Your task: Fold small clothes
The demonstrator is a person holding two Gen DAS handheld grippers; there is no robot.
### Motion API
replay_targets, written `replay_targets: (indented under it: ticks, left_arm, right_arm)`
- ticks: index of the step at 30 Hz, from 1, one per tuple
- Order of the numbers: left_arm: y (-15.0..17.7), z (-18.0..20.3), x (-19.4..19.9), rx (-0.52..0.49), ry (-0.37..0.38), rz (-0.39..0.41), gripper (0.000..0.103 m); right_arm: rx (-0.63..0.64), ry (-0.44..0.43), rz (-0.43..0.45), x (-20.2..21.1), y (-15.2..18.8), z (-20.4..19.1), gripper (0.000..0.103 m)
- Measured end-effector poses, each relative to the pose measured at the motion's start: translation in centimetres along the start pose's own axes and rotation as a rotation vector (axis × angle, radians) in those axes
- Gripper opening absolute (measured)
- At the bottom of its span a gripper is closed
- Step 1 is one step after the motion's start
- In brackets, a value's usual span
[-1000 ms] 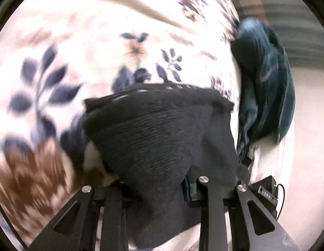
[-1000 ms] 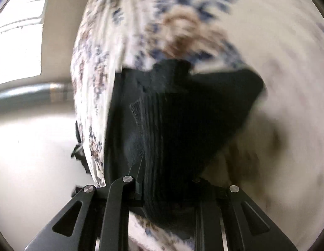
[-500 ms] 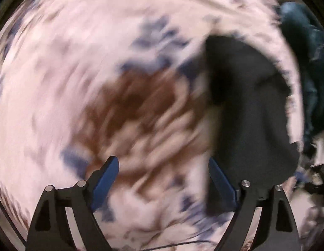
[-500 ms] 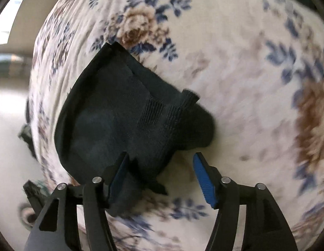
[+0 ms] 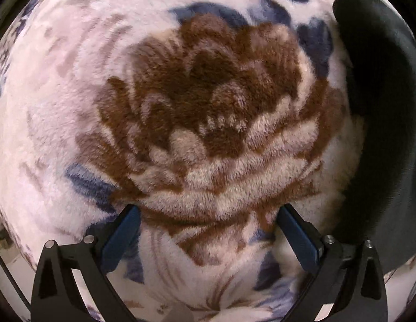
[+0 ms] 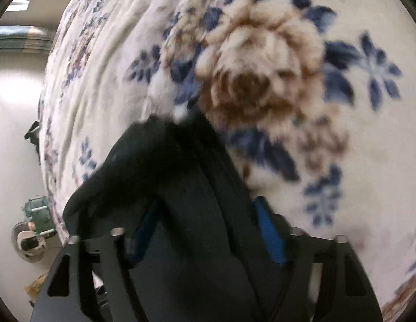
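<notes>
A black knitted garment (image 6: 167,166) lies bunched on the floral blanket (image 6: 369,13). My right gripper (image 6: 206,206) straddles it with its jaws closing. The cloth fills most of the gap and drapes over the left finger, but the right blue pad (image 6: 267,230) still shows bare. My left gripper (image 5: 208,209) points straight down over a brown flower on the blanket (image 5: 73,80). Its jaws are opening wide with nothing between them. The same black garment (image 5: 382,107) lies apart from it at the right edge of the left wrist view.
The blanket's edge drops off at the left of the right wrist view onto a pale floor (image 6: 17,102). Small green and white objects (image 6: 33,212) sit on that floor. Fluffy blanket surrounds both grippers.
Both grippers let go of the black garment, which dropped onto the blanket. The left gripper swung left over the brown flower. The right gripper came back down around the cloth.
</notes>
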State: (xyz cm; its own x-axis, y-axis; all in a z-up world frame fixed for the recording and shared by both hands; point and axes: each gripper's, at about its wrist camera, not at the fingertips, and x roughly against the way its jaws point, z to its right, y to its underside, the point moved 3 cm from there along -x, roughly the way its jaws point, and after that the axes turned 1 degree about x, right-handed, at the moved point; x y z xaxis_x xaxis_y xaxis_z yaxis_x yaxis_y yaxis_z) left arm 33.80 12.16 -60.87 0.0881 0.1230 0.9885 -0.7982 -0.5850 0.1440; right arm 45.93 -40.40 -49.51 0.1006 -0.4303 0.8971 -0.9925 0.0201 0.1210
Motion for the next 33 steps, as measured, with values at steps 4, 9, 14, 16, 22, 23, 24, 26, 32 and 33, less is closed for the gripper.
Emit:
replay_targets:
  ticks: [4, 9, 14, 16, 22, 23, 24, 26, 32, 33]
  left_arm:
    - [-1.1, -0.1, 2.4, 0.033, 0.079, 0.050, 0.103]
    - [-3.8, 0.9, 4.3, 0.017, 0.143, 0.121, 0.103]
    - [-7.3, 2.1, 3.7, 0.087, 0.302, 0.066, 0.103]
    - [-9.1, 2.8, 2.9, 0.120, 0.362, 0.041, 0.103]
    - [-12.8, 4.3, 2.6, 0.117, 0.382, 0.045, 0.100]
    - [-12.6, 4.8, 3.3, 0.107, 0.400, 0.042, 0.100]
    - [-12.2, 5.1, 3.9, 0.093, 0.433, 0.040, 0.100]
    - [-10.7, 3.8, 5.0, 0.069, 0.535, 0.021, 0.100]
    - [-6.9, 2.9, 5.3, 0.091, 0.805, -0.038, 0.101]
    - [-6.8, 3.6, 4.8, 0.058, 0.789, -0.031, 0.101]
  right_arm:
    - [0.109, 0.082, 0.110, 2.7, -0.2, -2.5, 0.009]
    - [0.190, 0.130, 0.187, 5.0, -1.3, -4.7, 0.007]
    - [0.184, 0.181, 0.125, 2.7, -3.9, -4.6, 0.007]
    - [0.177, 0.169, 0.065, 1.8, -4.1, -4.0, 0.008]
    - [0.134, 0.118, 0.000, 2.3, -3.4, -1.6, 0.042]
    - [0.131, 0.110, -0.007, 2.2, -3.2, -1.3, 0.043]
    - [0.130, 0.089, -0.024, 2.2, -3.0, -0.7, 0.045]
    - [0.141, 0.034, -0.065, 2.1, -2.6, 0.0, 0.058]
    - [0.143, -0.129, -0.212, -0.3, -1.2, 2.6, 0.075]
    - [0.143, -0.150, -0.219, -0.6, -1.2, 3.0, 0.075]
